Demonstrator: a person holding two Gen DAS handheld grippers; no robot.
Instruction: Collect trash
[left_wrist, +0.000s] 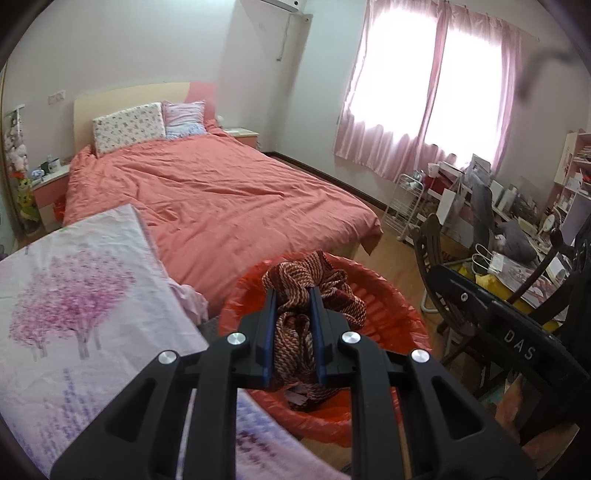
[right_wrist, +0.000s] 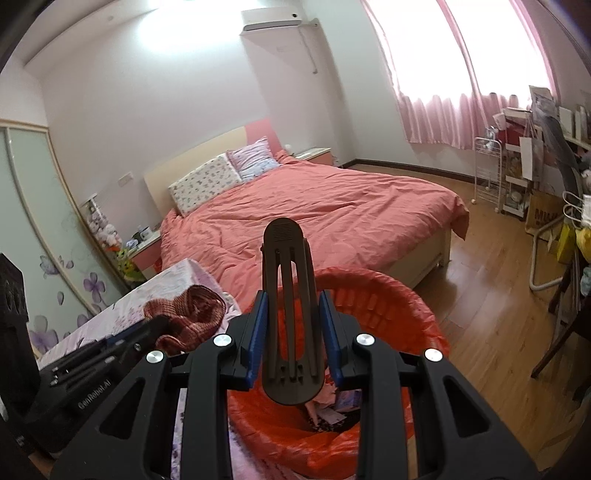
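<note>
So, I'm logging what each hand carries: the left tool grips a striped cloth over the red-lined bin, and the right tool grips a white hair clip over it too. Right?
One detail is off. The hair clip in the right tool is dark brown, not white, as the right wrist view shows. The rest holds: the left tool grips the striped cloth over the red-lined bin.

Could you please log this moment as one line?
left tool: shut on red-and-white woven cloth | right tool: shut on dark plastic clip | both over red-lined bin
</note>
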